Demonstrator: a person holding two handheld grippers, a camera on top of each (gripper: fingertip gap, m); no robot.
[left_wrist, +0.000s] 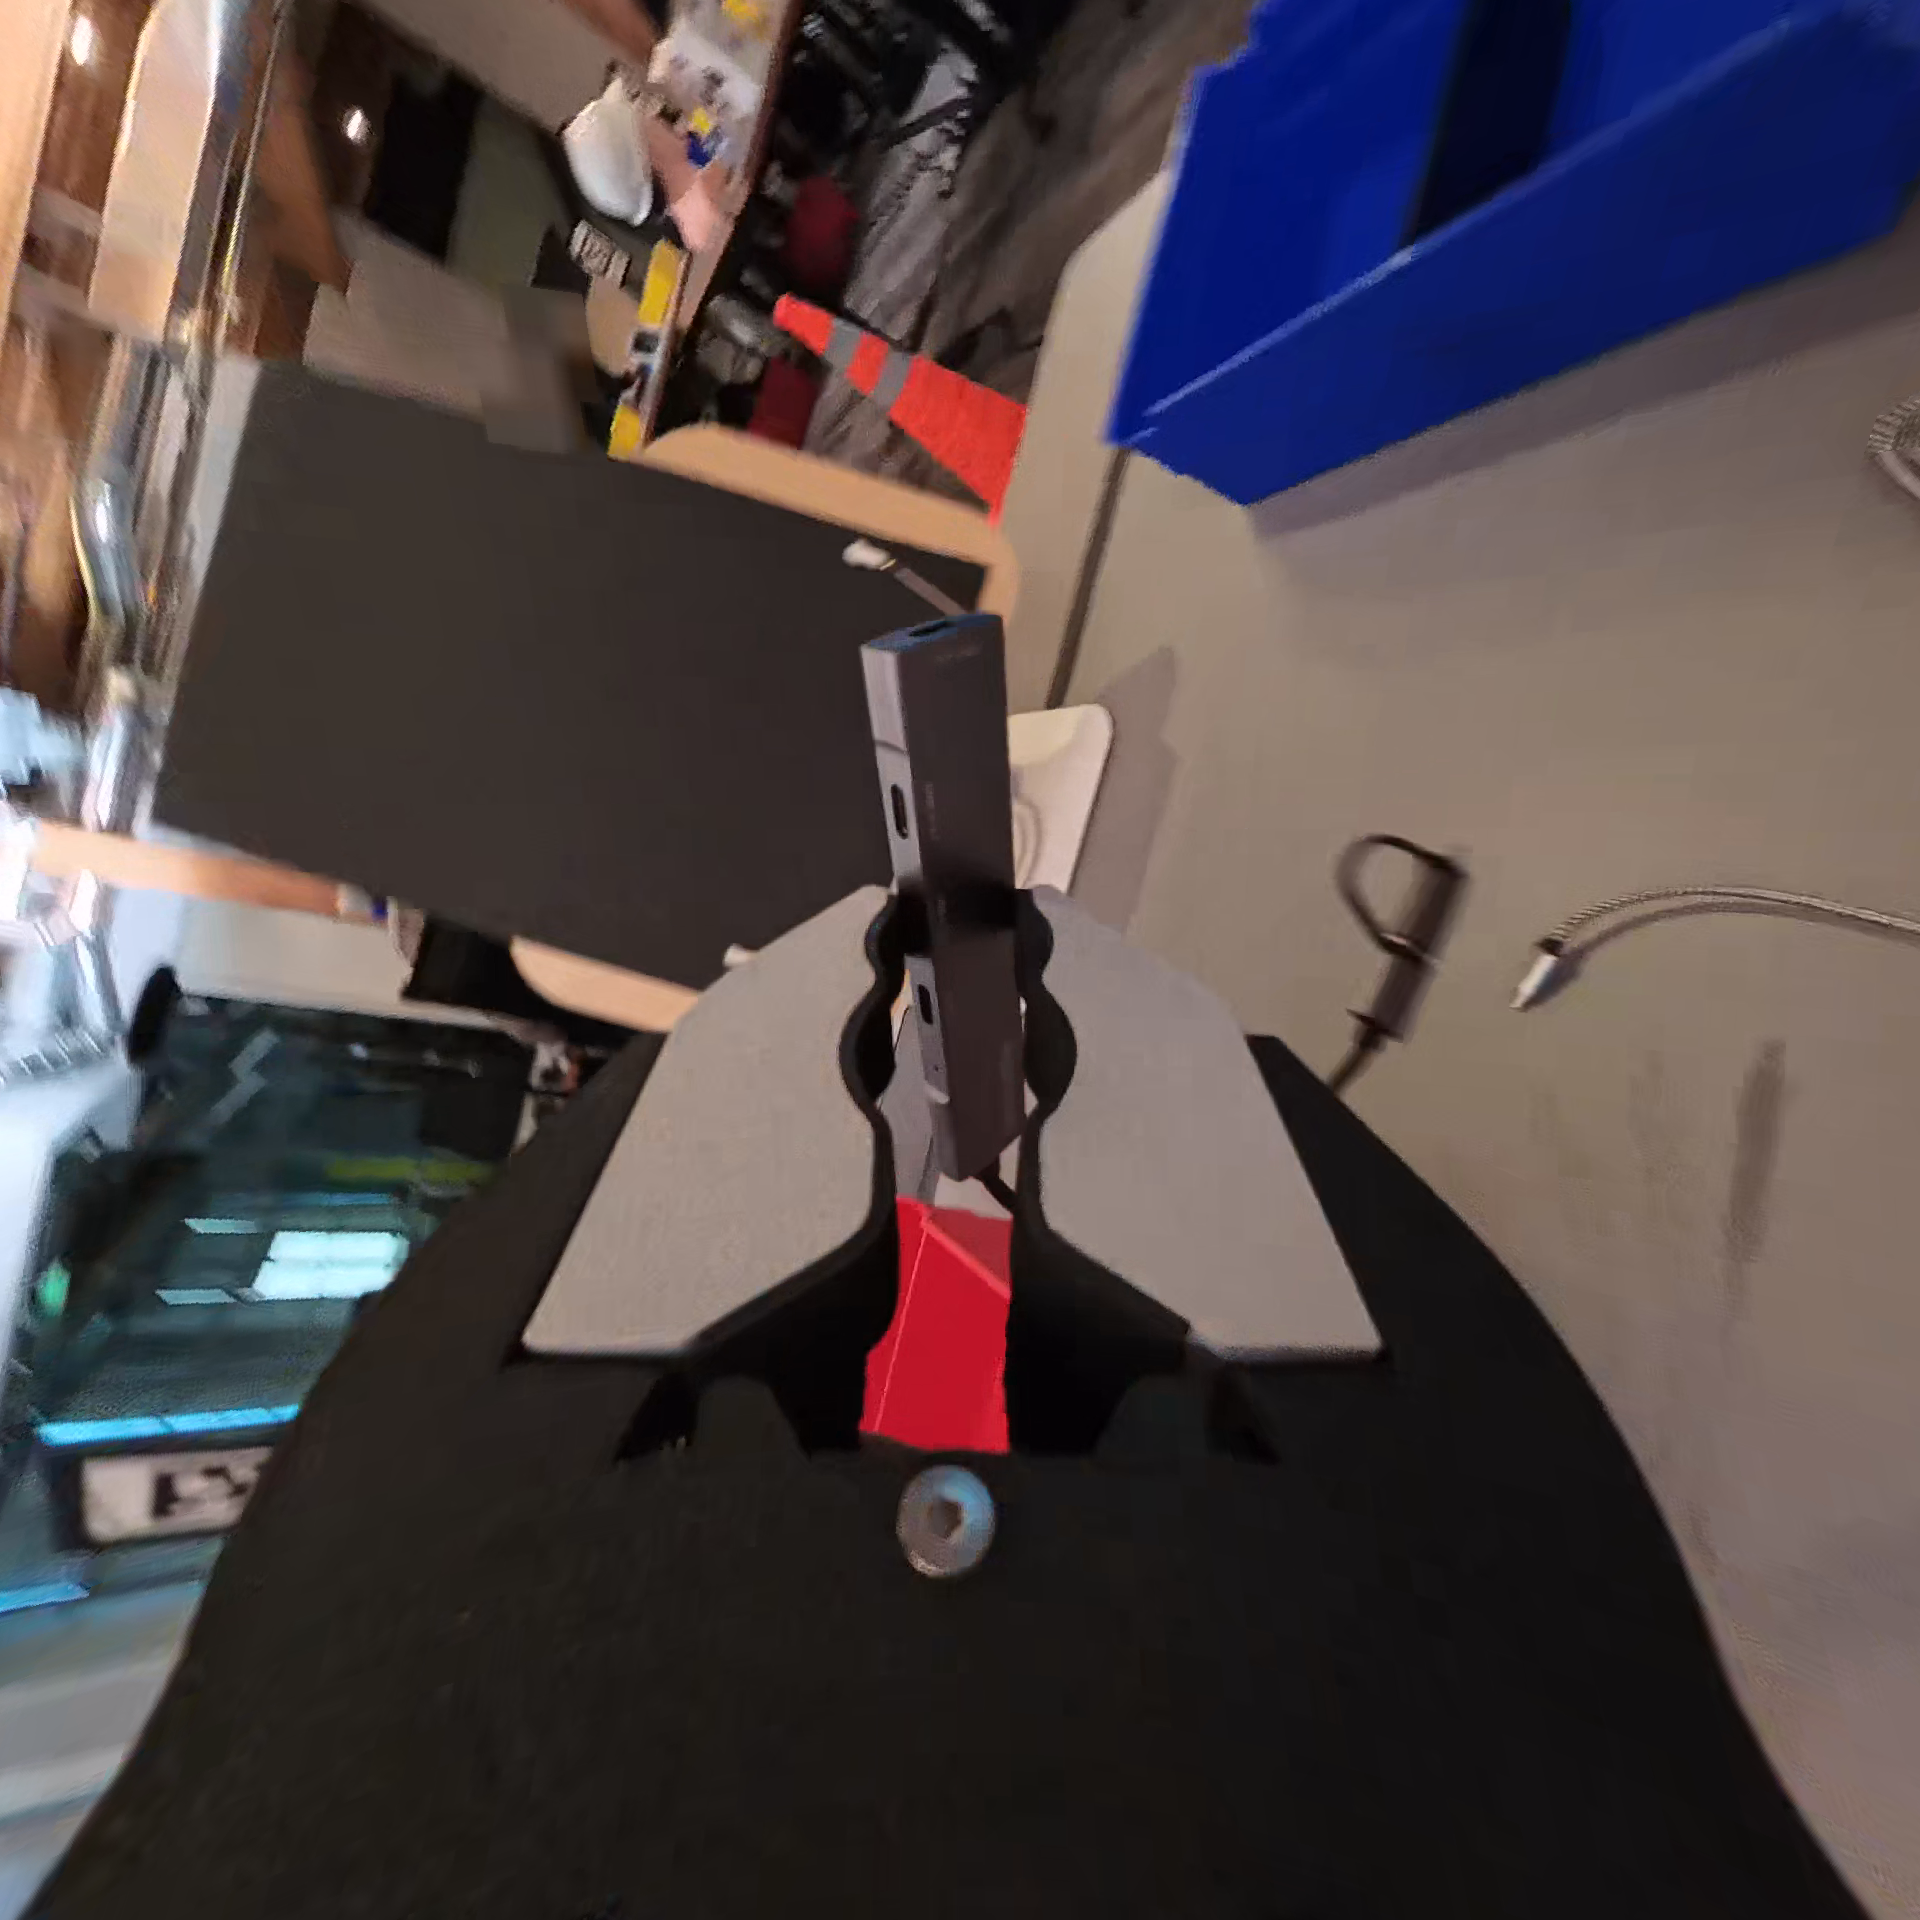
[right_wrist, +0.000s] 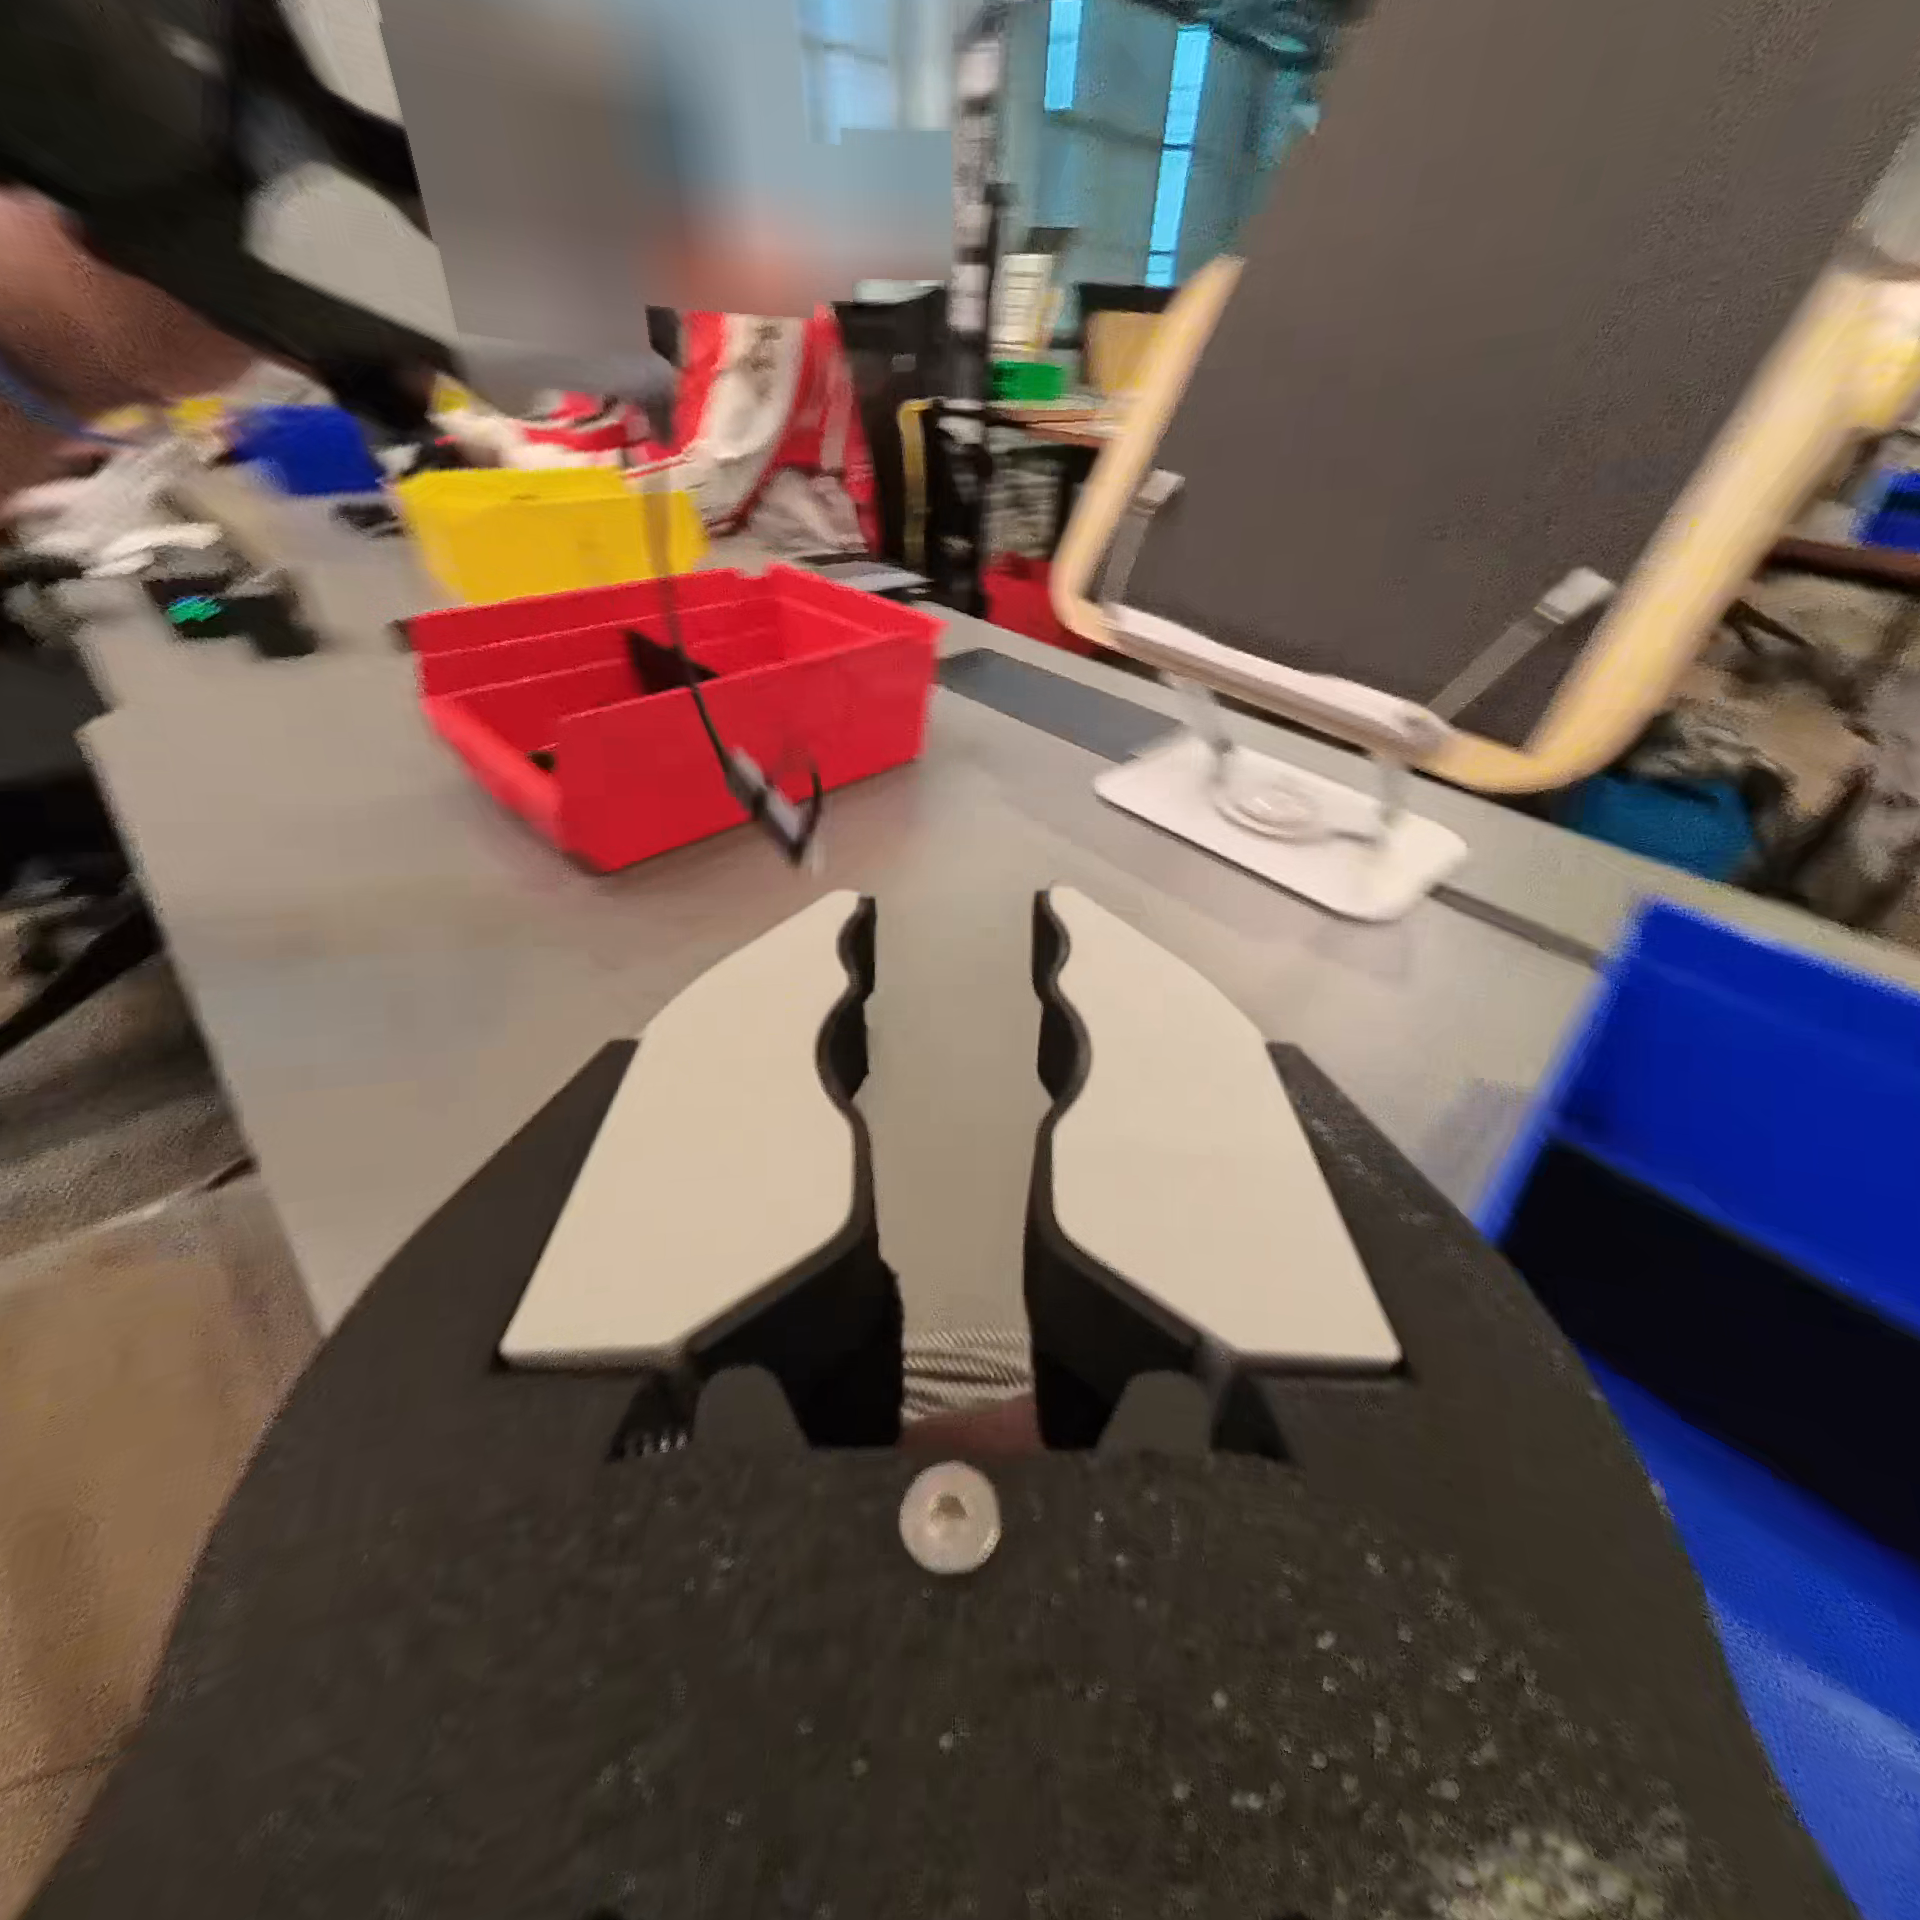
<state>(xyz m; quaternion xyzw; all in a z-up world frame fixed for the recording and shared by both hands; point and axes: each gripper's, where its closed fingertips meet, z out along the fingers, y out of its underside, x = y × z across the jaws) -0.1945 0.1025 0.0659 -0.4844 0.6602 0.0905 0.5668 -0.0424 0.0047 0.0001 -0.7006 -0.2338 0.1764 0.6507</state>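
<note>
My left tool (left_wrist: 951, 914) is clamped on a slim grey hub (left_wrist: 951, 790) with ports along its edge, lifted clear of the grey counter (left_wrist: 1558, 1195); a silver braided cable (left_wrist: 1683, 914) lies off to its right. My right tool (right_wrist: 954, 935) hangs parted and empty above the counter, a red bin (right_wrist: 727, 748) ahead, a blue bin (right_wrist: 1745, 1101) at right.

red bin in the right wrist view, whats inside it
The red bin shows divider walls and one small dark item in a middle slot. A hanging black cable crosses its front. The near wall hides the compartment floors.
</note>
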